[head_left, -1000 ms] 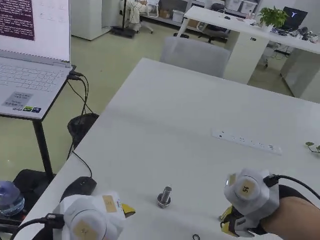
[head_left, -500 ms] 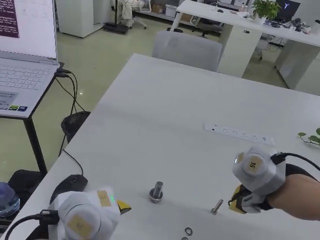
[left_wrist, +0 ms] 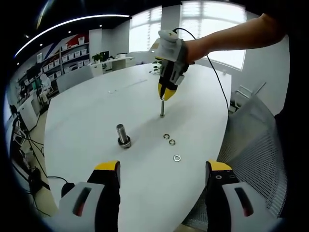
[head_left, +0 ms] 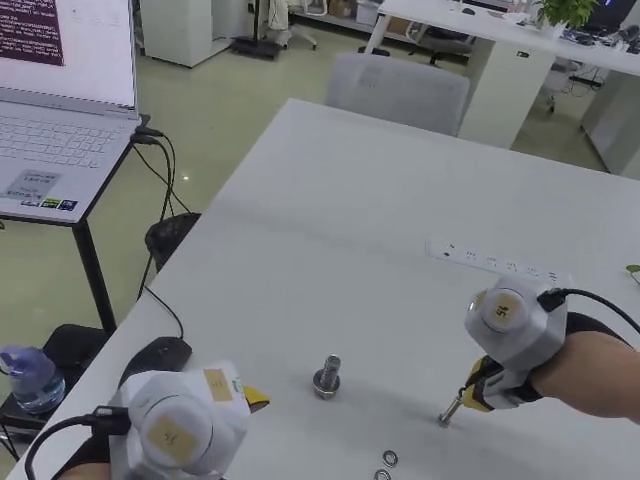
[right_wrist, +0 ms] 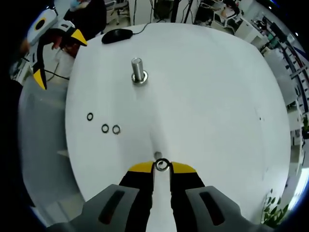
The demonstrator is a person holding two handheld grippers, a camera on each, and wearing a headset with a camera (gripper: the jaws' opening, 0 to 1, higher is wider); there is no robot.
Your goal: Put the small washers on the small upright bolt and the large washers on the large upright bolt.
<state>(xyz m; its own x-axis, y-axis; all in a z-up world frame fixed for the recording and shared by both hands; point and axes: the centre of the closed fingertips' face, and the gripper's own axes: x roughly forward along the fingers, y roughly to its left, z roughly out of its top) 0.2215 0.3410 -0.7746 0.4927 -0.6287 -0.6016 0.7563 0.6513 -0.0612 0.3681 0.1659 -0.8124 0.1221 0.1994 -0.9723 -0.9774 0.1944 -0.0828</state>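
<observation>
1. Right gripper (right_wrist: 161,169), white rounded housing, dark jaws with yellow tips: pressed almost together, pinching a thin metal ring, the small washer (right_wrist: 161,165), right at the top of the small bolt.
2. Left gripper (left_wrist: 161,166), same white shell and yellow tips: jaws spread wide with nothing between them, held over the near table edge and well apart from both bolts.
3. Table (head_left: 330,230): broad, smooth, matte white, rounded at the end.
4. Chair (head_left: 400,92): grey padded back, tucked at the far edge.
5. Laptop (head_left: 55,140): silver, open, on a dark-legged stand left of the table.
6. Power strip (head_left: 495,263): long, flat, white, lying on the far part of the table.
7. Mouse (head_left: 160,357): dark, rounded, near the left edge, cable trailing off.
8. Large bolt (left_wrist: 122,135): thick threaded steel shaft, upright on its wide head, mid-table between the grippers.
9. Small bolt (left_wrist: 162,108): slim grey shaft standing on its head directly under the right gripper's tips.
10. Three loose washers (left_wrist: 172,142): flat steel rings lying near the small bolt, two just beside each other, one a little apart.
</observation>
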